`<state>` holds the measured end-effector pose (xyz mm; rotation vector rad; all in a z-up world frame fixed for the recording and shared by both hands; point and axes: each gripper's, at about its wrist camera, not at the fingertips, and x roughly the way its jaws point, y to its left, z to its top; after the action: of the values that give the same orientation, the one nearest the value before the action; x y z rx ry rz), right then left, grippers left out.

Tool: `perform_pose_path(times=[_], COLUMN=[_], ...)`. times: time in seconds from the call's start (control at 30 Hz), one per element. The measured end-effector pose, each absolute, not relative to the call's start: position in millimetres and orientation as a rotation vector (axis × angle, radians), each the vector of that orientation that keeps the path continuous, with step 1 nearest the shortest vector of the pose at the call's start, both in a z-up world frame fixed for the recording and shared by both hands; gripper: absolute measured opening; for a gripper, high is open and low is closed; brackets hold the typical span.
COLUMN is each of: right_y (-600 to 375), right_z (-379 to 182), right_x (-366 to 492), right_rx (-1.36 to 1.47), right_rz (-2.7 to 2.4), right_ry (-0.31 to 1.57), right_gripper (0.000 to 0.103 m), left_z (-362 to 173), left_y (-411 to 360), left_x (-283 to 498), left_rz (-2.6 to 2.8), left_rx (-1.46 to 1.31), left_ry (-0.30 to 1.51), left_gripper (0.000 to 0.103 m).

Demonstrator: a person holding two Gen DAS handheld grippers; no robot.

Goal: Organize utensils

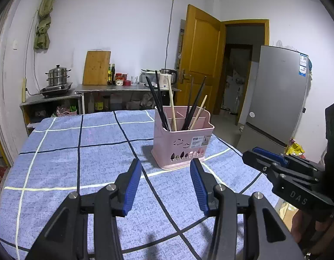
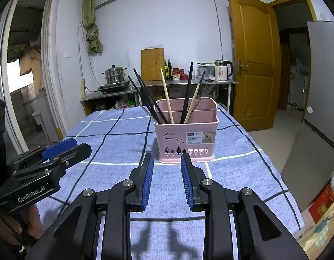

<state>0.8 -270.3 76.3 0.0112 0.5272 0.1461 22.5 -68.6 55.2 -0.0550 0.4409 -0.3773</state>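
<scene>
Grippers, left gripper [image 1: 165, 169] and right gripper [image 2: 167, 163], gape empty before pink basket [image 2: 186, 138].

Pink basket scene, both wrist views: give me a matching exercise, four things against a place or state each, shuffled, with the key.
Things:
1. chopsticks
2. cutting board
3. steamer pot
4. left hand-held gripper

Places or states:
A. leaning against the back wall
B. on the stove
C. standing in the pink basket
D. open, nothing between its fingers

Pairs: 1-C, 2-A, 3-B, 4-D
</scene>
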Motion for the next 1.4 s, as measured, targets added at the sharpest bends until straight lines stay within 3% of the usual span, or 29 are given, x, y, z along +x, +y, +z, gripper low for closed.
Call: perform_pose_path(times=[1.4], right_y=[-264.3], right_z=[77.8], right_x=[-5.5], right_rx=[0.0], right_rz=[0.14], right_ry=[0.532], right_gripper=[0.027], left_z=[55.1], left_y=[-70.9], left_x=[18.8], left_rz=[-0.347], left_rx=[-0.051], left_ry=[0.431], left_gripper=[0.05])
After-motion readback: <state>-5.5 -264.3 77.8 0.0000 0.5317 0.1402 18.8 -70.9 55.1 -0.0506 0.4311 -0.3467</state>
